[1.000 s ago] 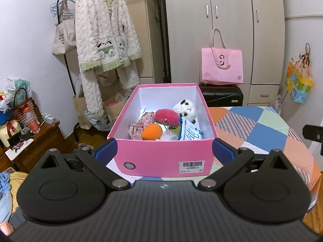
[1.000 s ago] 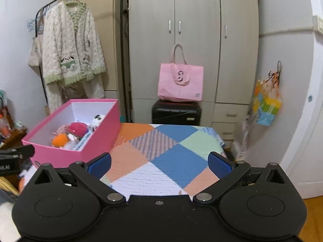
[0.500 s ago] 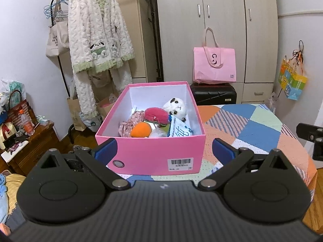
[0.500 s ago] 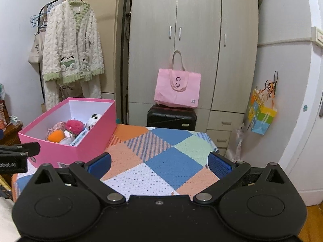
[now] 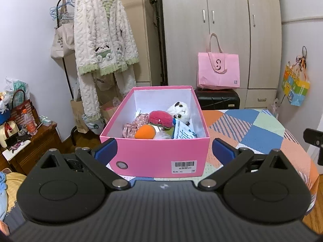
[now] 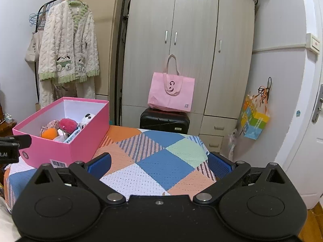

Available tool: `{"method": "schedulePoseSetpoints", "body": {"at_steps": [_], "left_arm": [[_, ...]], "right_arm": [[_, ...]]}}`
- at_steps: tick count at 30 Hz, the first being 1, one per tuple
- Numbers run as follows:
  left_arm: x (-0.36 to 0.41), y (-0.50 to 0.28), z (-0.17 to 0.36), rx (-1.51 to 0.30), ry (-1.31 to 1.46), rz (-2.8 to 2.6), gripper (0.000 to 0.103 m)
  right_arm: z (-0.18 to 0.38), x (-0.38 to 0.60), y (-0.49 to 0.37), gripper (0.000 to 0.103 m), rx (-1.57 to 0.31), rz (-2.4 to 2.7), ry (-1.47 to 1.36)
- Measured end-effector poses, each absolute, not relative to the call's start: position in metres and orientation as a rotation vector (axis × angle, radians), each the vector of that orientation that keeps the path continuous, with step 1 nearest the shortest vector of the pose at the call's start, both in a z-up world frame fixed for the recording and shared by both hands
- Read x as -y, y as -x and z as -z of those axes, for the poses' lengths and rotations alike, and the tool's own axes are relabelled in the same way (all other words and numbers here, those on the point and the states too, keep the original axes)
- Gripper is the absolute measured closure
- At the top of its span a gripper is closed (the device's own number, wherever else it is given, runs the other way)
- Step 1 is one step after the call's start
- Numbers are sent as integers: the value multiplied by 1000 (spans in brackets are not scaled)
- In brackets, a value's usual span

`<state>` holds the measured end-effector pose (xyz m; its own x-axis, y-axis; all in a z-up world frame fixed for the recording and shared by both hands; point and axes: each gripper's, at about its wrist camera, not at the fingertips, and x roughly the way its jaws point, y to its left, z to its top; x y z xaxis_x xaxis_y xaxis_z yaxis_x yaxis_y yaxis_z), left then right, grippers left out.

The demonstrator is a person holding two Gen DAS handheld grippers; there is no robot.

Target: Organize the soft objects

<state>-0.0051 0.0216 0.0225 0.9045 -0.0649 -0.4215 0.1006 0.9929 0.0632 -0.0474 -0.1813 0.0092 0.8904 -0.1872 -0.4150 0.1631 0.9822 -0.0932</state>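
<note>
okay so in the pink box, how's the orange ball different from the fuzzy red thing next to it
The orange ball looks smooth and evenly round; the fuzzy red thing is shaggy and more of a flattened oval. The orange ball sits nearer the front wall of the pink box, while the red one lies farther back, beside the white plush animal. The red one looks somewhat larger. Both rest loose in the box among the other soft items, untouched by either gripper.
</note>
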Motion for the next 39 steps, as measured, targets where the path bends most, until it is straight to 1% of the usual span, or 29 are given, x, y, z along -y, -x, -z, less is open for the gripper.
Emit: {"method": "schedulePoseSetpoints", "body": {"at_steps": [39], "left_arm": [[-17,14,-22,-374,-136,73,0]], "right_arm": [[-4,186,48,0,-423,192,21]]}}
